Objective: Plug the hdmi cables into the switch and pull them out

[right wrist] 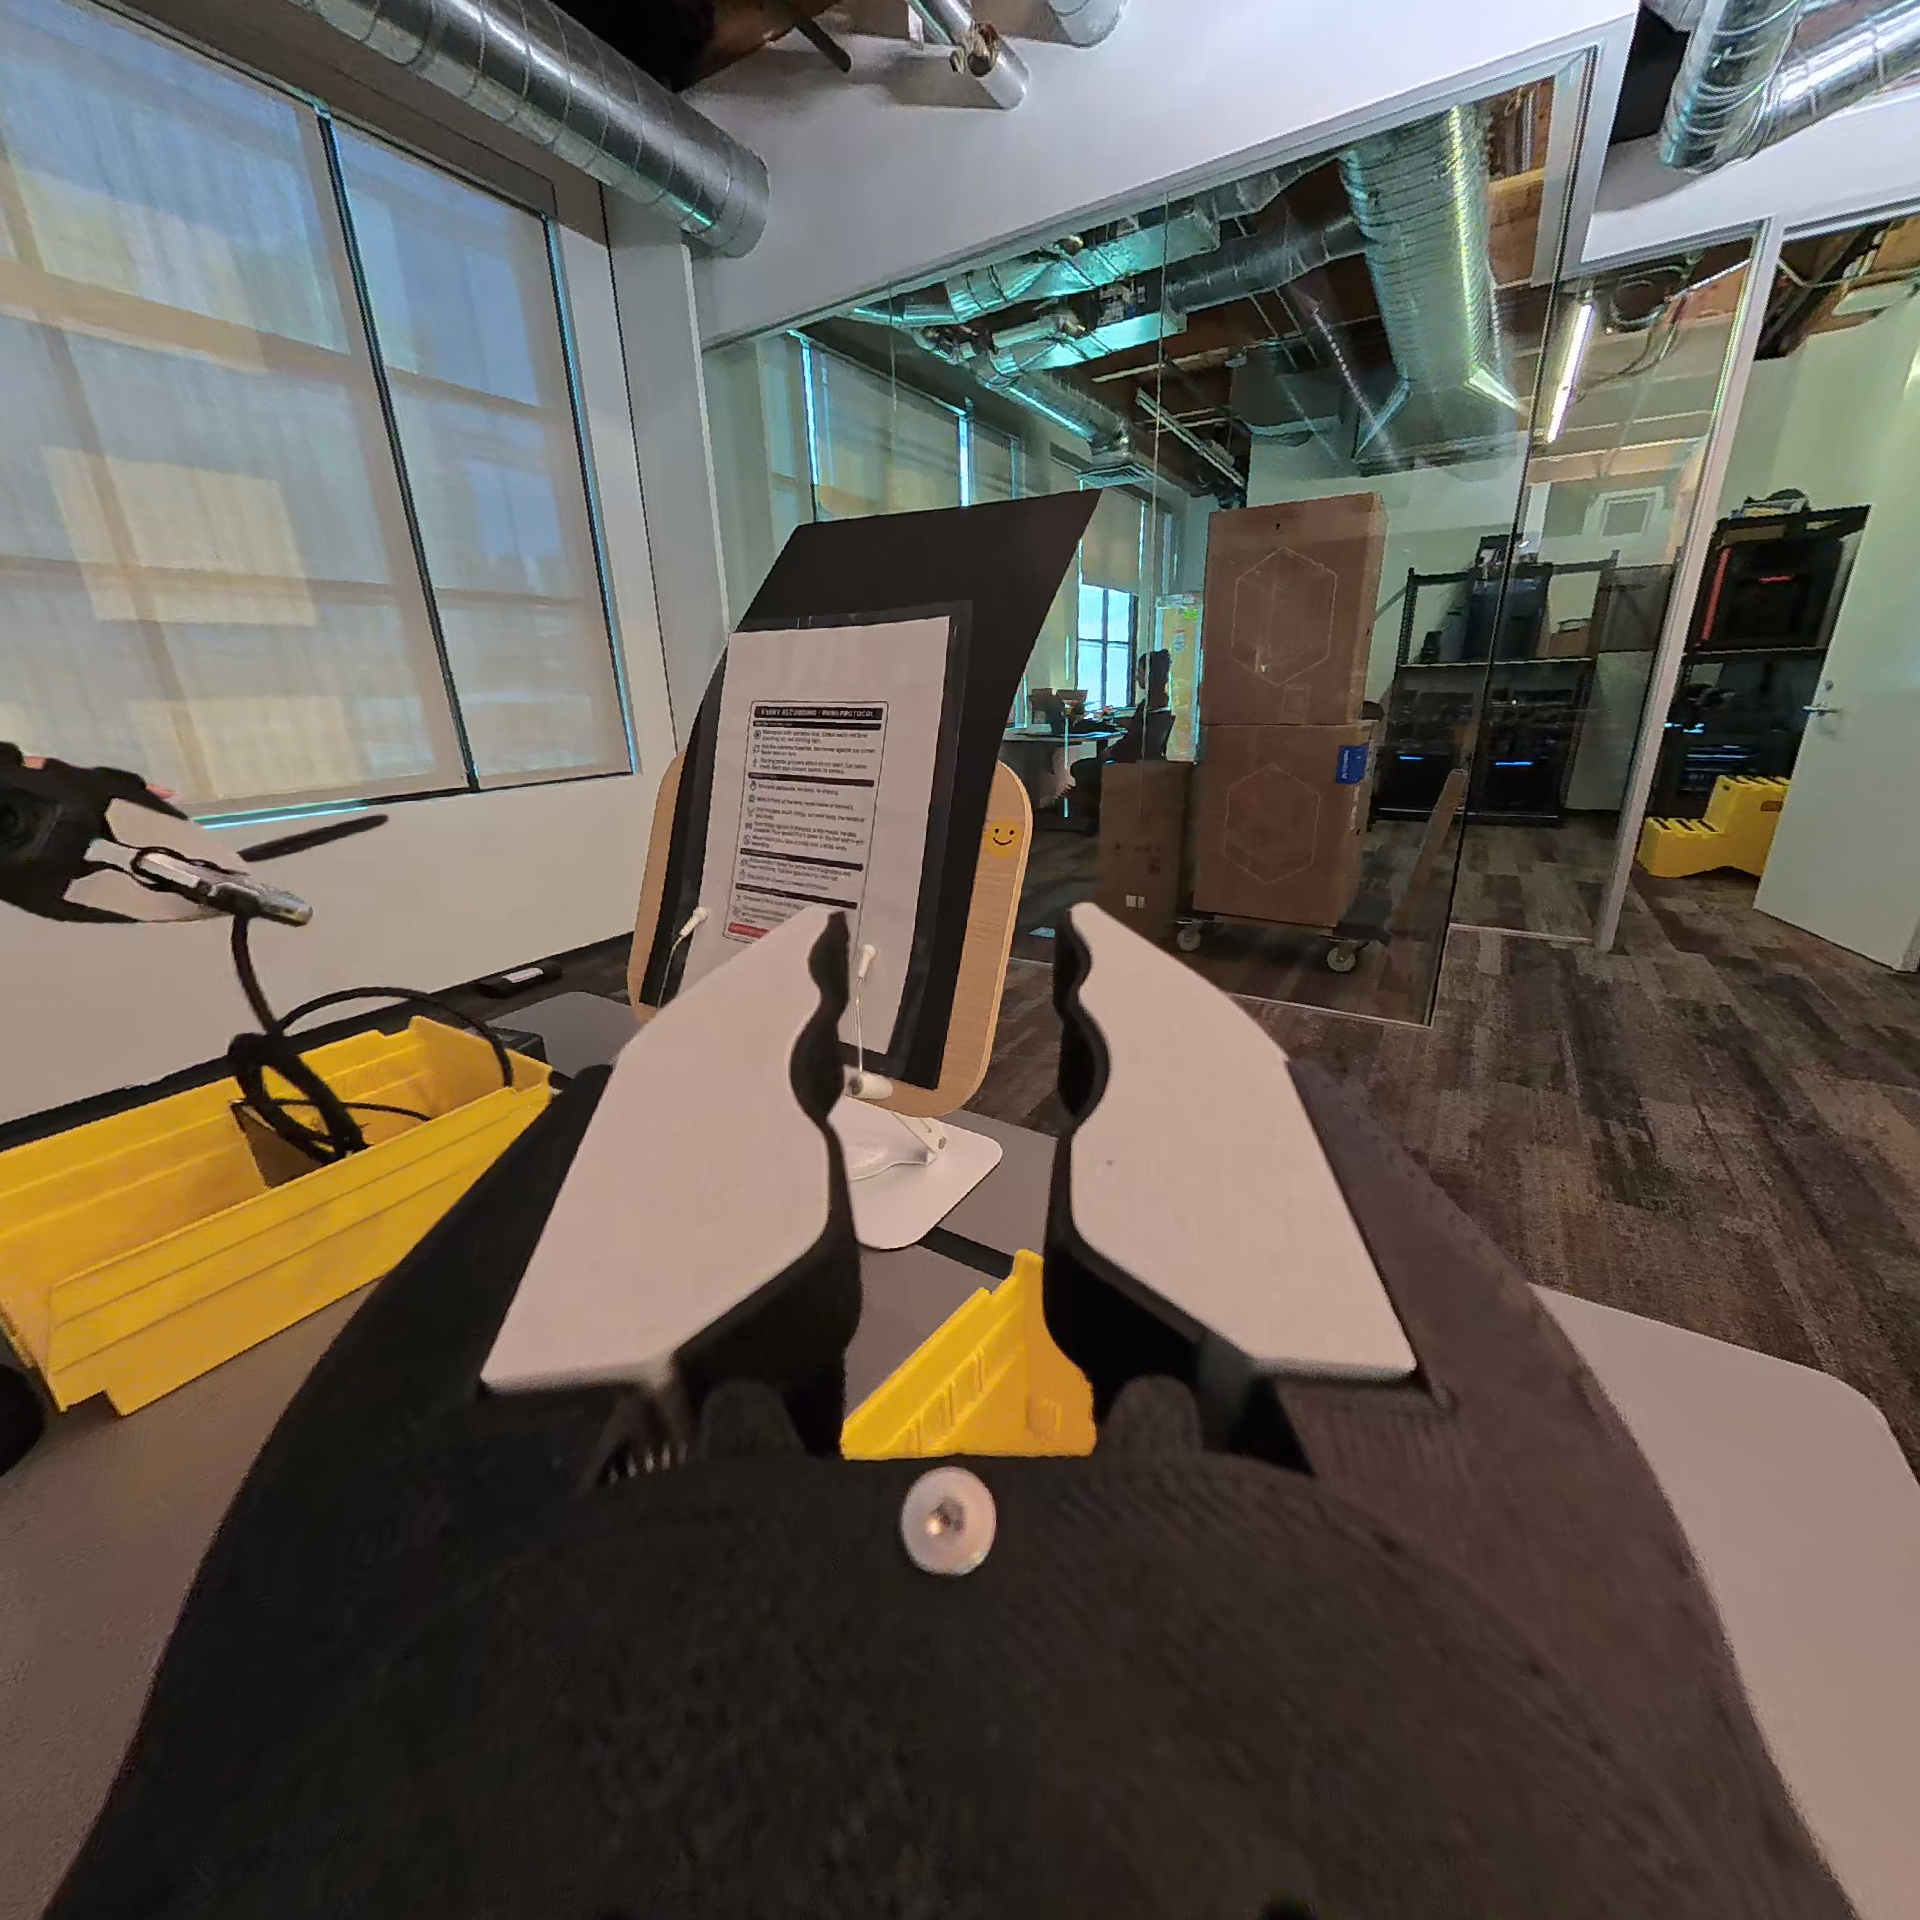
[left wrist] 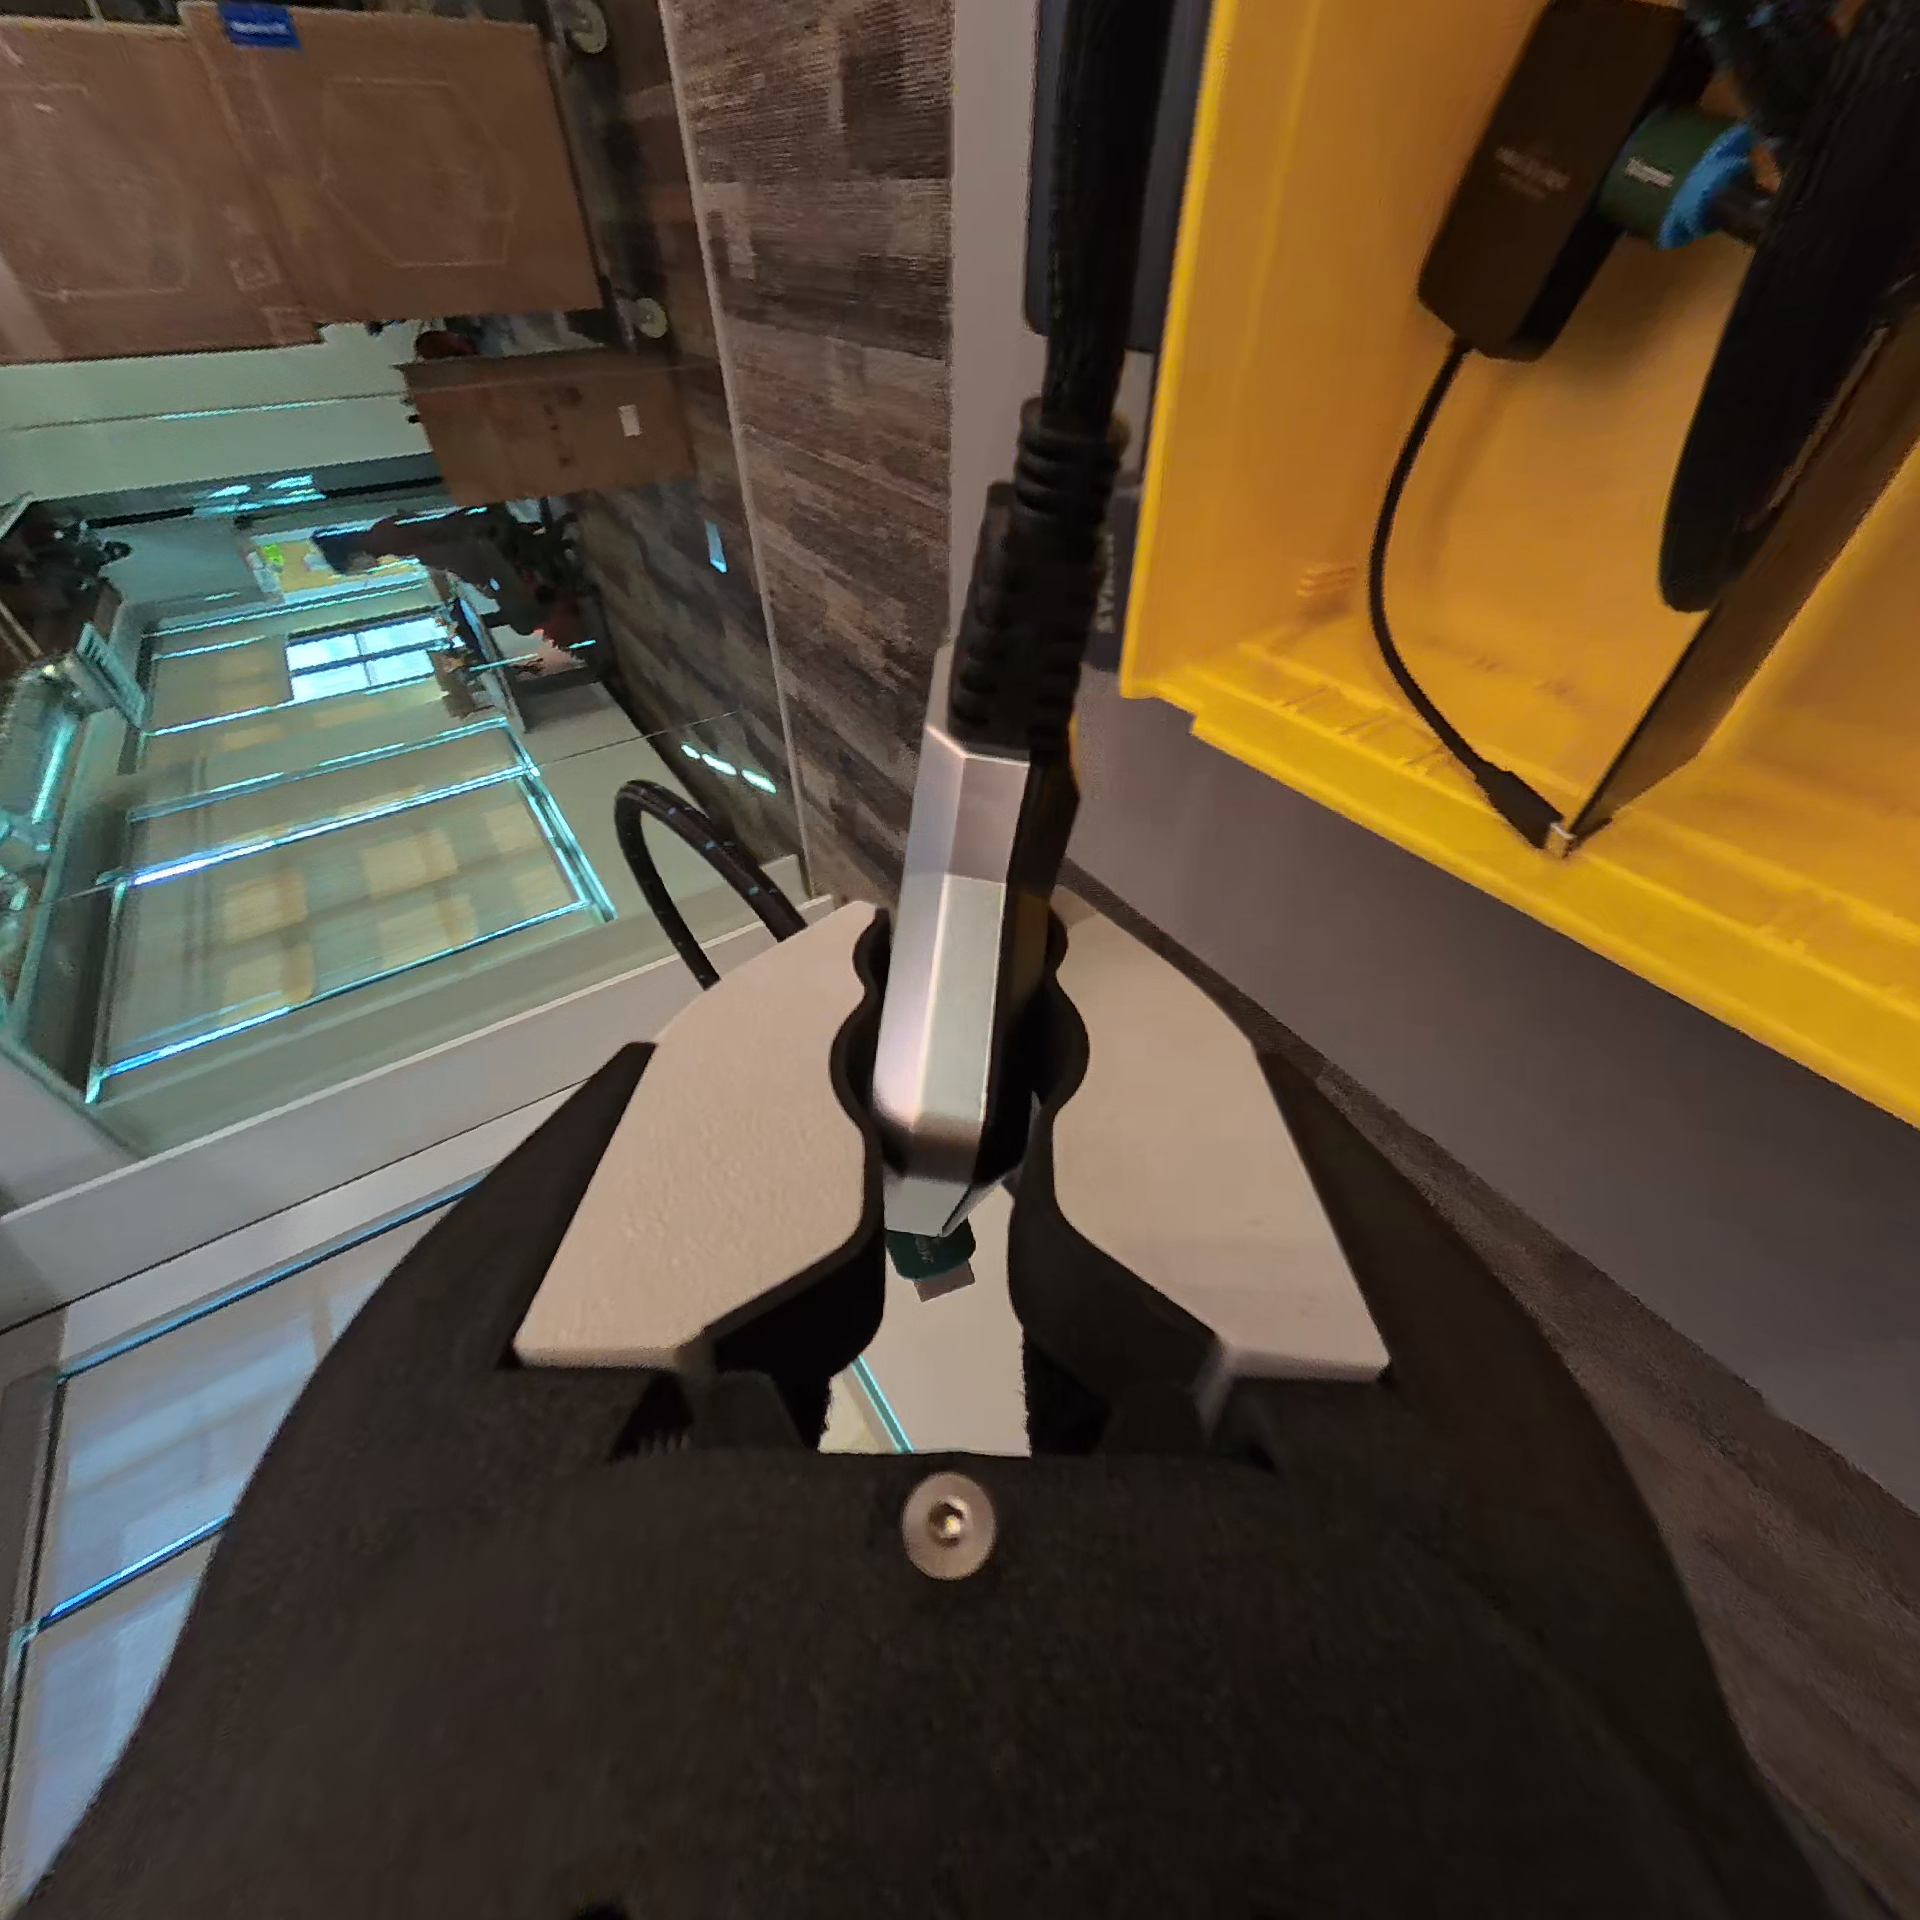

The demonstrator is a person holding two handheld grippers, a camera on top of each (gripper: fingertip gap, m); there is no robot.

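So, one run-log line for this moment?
left tongs: shut on silver switch, lifted | right tongs: open, empty | black cable: plugged in

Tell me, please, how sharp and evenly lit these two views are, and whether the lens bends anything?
Left wrist view: rolled sideways, silver switch in the left tool sharp, yellow bin soft, edges smeared. Right wrist view: bright window daylight, no harsh glare; ceiling ducts curve from wide-angle distortion; right tool slightly soft.

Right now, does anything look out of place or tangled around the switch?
Yes: the left gripper holds the silver switch in the air, above the table, a black cable hanging from it down into the yellow bin. The right gripper is open and empty.
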